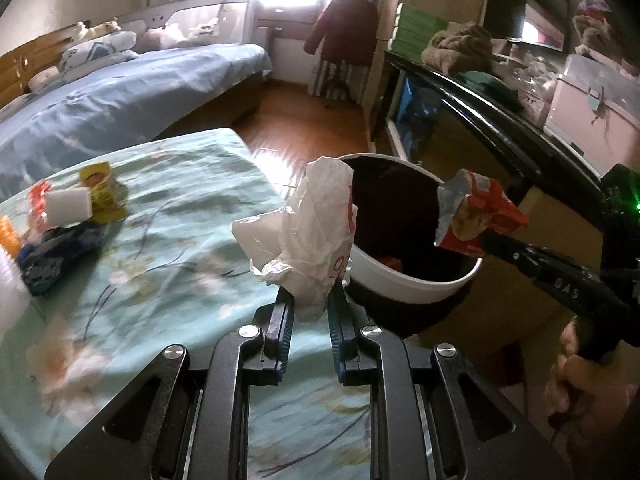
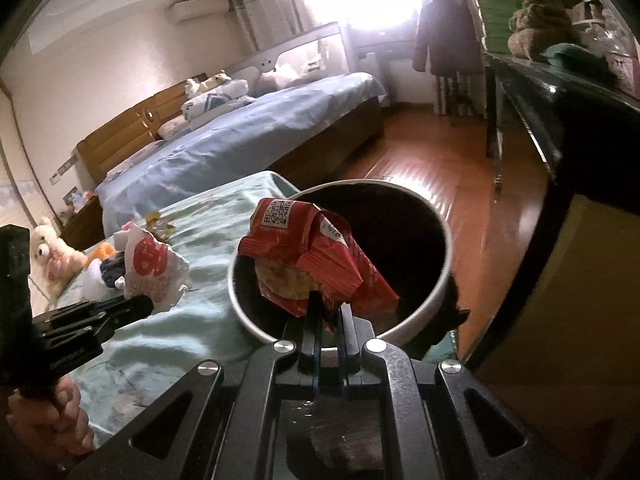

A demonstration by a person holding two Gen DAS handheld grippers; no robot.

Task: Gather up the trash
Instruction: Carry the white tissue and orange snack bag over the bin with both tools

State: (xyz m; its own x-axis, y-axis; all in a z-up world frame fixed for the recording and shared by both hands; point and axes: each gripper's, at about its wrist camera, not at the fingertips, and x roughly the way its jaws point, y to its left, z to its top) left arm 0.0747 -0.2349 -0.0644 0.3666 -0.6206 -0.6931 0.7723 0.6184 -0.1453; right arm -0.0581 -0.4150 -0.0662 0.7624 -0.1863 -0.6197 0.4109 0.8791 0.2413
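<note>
Left gripper (image 1: 311, 300): seen at lower centre of the left wrist view, jaws drawn narrow and clamped on a crumpled white wrapper (image 1: 304, 236) with red print. The wrapper was held upright, just left of the bin rim.

Right gripper (image 2: 329, 312): seen at lower centre of the right wrist view, jaws nearly together and clamped on a red snack packet (image 2: 308, 260) bearing a square code label. The packet was held over the near edge of the bin opening.

Bin (image 2: 440, 292): round, white-walled, dark inside, placed at centre of both views beside the table edge; a small red item was seen at its bottom in the left wrist view.

Table (image 1: 168, 248): covered with a pale green flowered cloth. More trash (image 1: 68, 216) was left in a blurred cluster at its left side: a yellow packet, a white block, a dark blue wrapper and orange pieces.

Hand (image 2: 48, 424): seen at lower left of the right wrist view, gripping the left tool's handle.

Background: a bed (image 1: 120, 96) with blue sheets was recorded at upper left, a wooden floor (image 2: 440, 176) beyond the bin.
</note>
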